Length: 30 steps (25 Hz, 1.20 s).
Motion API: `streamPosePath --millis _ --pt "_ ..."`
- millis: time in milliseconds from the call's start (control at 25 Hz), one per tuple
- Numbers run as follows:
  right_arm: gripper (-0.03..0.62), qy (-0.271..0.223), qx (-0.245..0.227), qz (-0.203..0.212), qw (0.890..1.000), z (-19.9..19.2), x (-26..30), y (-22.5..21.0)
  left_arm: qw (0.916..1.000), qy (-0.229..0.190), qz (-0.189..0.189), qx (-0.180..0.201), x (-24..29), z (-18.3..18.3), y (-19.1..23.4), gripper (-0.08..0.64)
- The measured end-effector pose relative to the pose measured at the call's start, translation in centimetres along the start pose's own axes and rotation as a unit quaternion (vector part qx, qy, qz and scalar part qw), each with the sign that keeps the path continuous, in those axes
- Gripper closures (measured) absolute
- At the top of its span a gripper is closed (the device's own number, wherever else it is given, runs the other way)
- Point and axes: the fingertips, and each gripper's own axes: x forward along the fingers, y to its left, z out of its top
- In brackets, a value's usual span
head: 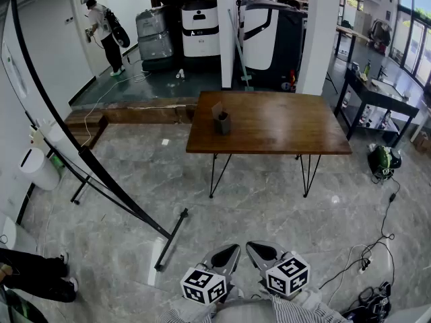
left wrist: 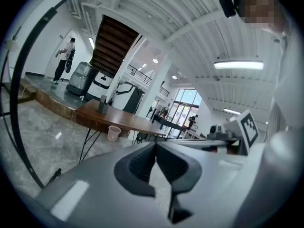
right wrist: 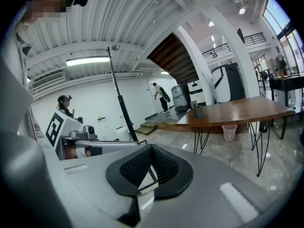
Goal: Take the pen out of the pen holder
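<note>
A small dark pen holder (head: 222,122) stands on the left part of a brown wooden table (head: 283,130), far across the floor from me. Something pale sticks up from it; I cannot make out a pen at this distance. The holder also shows small in the left gripper view (left wrist: 102,106) and the right gripper view (right wrist: 197,111). My left gripper (head: 231,250) and right gripper (head: 256,249) sit side by side at the bottom of the head view, well short of the table. Both have their jaws closed together with nothing between them (left wrist: 156,144) (right wrist: 151,147).
A black stand with a long slanted pole (head: 101,173) crosses the floor at left. A white bin (head: 37,169) stands by the left wall. A pink basket (right wrist: 229,132) sits under the table. A black side table (head: 377,96), a green bag (head: 384,160) and cables (head: 363,261) lie at right. A person (head: 102,32) stands far back.
</note>
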Motion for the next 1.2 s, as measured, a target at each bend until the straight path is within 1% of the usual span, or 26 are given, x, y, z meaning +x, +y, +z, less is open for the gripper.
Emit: streamPosePath --millis 120,280,360,440,560,680,800,1040,1200 --pt "0.593 0.010 -0.010 -0.006 1.000 -0.3 1.0 -1.3 1.0000 0.002 0.002 -0.003 1.1 0.1 1.3 0.552" --pt "0.593 0.003 -0.003 -0.015 1.000 0.5 2.1 -3.1 0.9998 0.002 0.006 0.018 2.4 1.1 2.6 0.552" --pt "0.594 0.002 -0.001 -0.018 1.000 1.0 3.2 -4.2 0.9998 0.008 0.003 0.019 3.6 1.2 3.5 0.552" --pt "0.594 0.006 0.000 -0.016 1.000 1.4 4.5 -5.0 0.9998 0.012 0.003 0.015 4.8 1.8 4.8 0.552" --pt "0.593 0.006 0.006 -0.011 1.000 2.4 6.8 -6.2 0.9996 0.017 0.008 0.022 6.5 3.1 7.1 0.552" --pt "0.594 0.001 0.013 -0.012 1.000 3.8 9.1 -8.1 0.9995 0.024 0.003 0.021 8.8 4.1 9.4 0.552" --pt "0.594 -0.002 0.019 -0.020 1.000 5.7 11.4 -10.3 0.9995 0.026 -0.005 0.017 10.9 6.1 11.5 0.552" --pt "0.594 0.010 0.017 -0.026 0.999 9.7 16.7 -13.3 0.9997 0.010 -0.017 0.012 14.2 11.2 15.9 0.552" --pt "0.594 0.010 0.015 -0.027 0.999 11.8 20.6 -15.8 0.9998 0.010 -0.017 0.008 17.3 13.6 19.6 0.552"
